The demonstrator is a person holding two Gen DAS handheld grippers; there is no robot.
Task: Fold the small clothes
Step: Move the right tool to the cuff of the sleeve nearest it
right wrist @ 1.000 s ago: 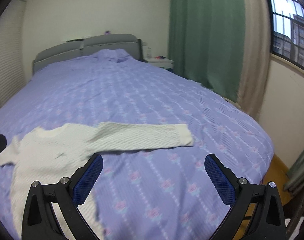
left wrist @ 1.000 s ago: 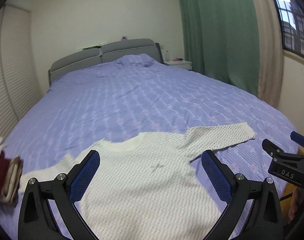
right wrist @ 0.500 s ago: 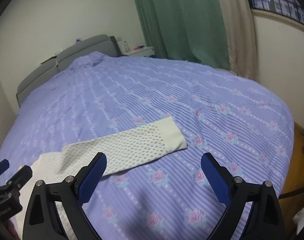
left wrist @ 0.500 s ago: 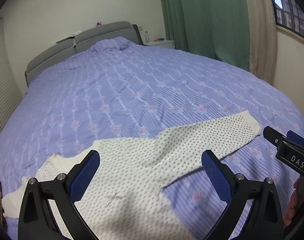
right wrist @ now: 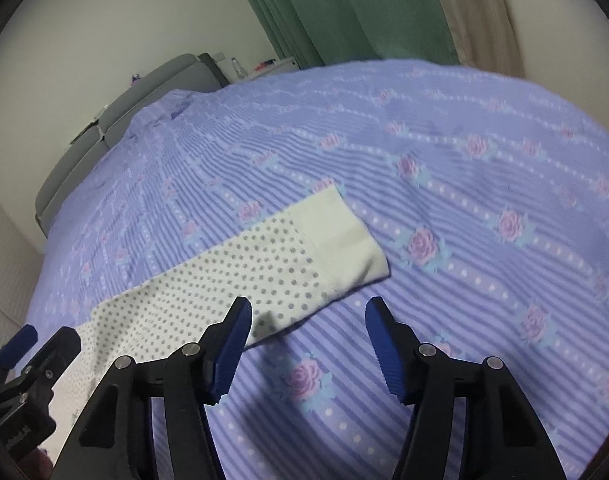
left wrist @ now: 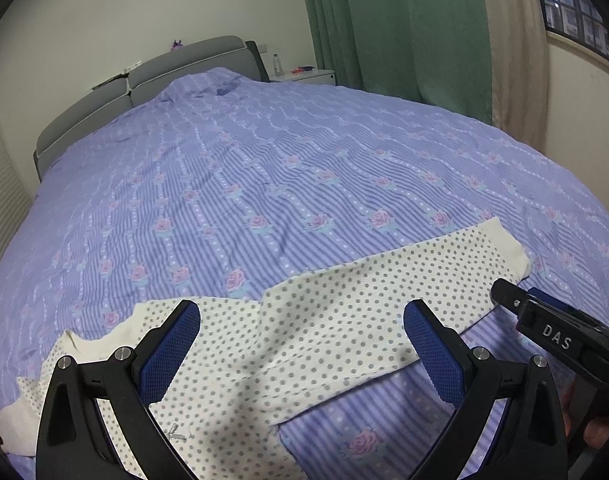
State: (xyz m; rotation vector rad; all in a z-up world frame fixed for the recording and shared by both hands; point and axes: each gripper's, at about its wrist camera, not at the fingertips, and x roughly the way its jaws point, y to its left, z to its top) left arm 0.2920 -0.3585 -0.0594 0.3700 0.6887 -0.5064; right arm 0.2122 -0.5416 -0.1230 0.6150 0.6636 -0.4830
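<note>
— Right gripper first: how do its jaws stand?

— Apart, though they have just been closing in from wide. Nothing is pinched between them. My left blue pad hangs over the lower edge of the sleeve; the other pad is over bare bedspread. Whether the pad touches the cloth I cannot tell.

— And where is the garment?

— It is a small cream top with grey dots, lying flat on the lilac rose-print bedspread near the foot of the bed. One sleeve stretches out to my right, ending in a plain cream cuff. The neckline sits toward the left in the left wrist view, and a cream cuff shows at the lower left edge there.

— Your left gripper?

— Spread wide, empty, above the top's chest and shoulder, one pad on either side of where the sleeve joins the body. From there my right gripper shows at the right edge, just beside the cuff.

— Anything else in the room?

— A grey headboard at the far end, a white nightstand beside it, and green curtains by the window.
</note>
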